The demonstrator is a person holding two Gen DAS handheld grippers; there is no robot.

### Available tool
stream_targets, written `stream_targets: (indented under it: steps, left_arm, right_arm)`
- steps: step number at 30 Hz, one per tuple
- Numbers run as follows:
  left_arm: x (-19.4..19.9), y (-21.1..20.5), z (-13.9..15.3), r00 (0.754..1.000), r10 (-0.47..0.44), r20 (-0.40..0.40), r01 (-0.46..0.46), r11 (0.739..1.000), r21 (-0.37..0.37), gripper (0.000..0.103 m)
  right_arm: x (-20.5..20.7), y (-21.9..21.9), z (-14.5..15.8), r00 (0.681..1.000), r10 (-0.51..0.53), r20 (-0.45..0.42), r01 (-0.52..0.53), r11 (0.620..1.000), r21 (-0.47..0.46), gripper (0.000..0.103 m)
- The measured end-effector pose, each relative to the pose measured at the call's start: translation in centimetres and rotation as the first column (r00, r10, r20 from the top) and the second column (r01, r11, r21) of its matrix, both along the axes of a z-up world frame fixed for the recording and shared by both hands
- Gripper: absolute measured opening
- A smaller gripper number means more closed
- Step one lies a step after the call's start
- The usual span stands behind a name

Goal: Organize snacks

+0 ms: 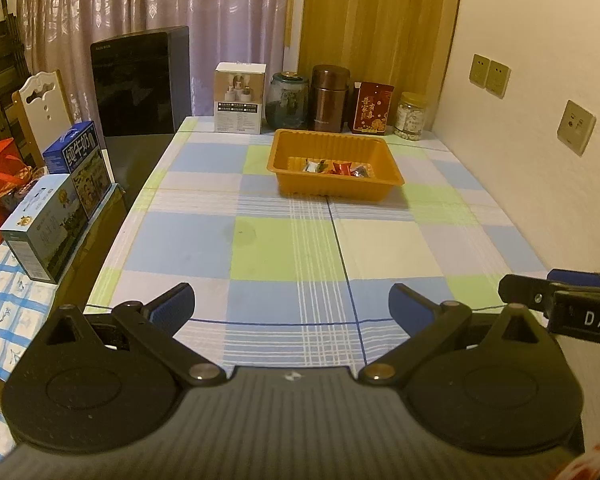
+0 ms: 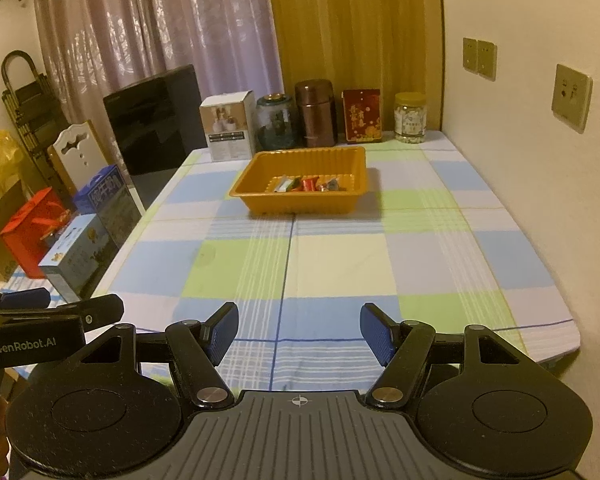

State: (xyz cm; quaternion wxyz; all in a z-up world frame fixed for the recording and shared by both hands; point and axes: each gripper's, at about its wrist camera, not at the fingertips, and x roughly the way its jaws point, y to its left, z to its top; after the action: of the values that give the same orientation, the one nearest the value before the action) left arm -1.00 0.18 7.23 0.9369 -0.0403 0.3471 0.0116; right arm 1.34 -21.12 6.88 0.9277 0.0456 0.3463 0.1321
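An orange plastic tray [image 1: 384, 162] [image 2: 256, 174] sits toward the far end of the checked tablecloth. Several wrapped snacks [image 1: 332, 168] [image 2: 306, 185] lie inside it. My left gripper [image 1: 292, 306] hovers over the table's near edge, its blue pads wide apart with only cloth between them. My right gripper [image 2: 300, 334] is likewise open and empty above the near edge. Each gripper's black finger pokes into the other's view, the right gripper [image 1: 556, 300] at the right border and the left gripper [image 2: 56, 308] at the left border. Both stay well short of the tray.
Along the far edge stand a white box [image 1: 240, 98], a glass jar [image 1: 289, 100], a brown canister [image 1: 330, 98], a red box [image 1: 372, 108] and a lidded jar [image 1: 411, 117]. A black appliance [image 1: 140, 80] and milk cartons [image 1: 60, 200] lie left; a wall [image 1: 540, 120] bounds the right.
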Motion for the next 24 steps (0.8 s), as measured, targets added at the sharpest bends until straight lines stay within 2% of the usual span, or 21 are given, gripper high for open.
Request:
stream_targets:
  steps: [24]
  left_arm:
    - [-0.8,-0.2,0.8,1.000,-0.007,0.009,0.007,1.000,0.011,0.103]
  right_arm:
    - [-1.2,0.3,0.3,1.000,0.010,0.003,-0.010,1.000,0.013,0.067]
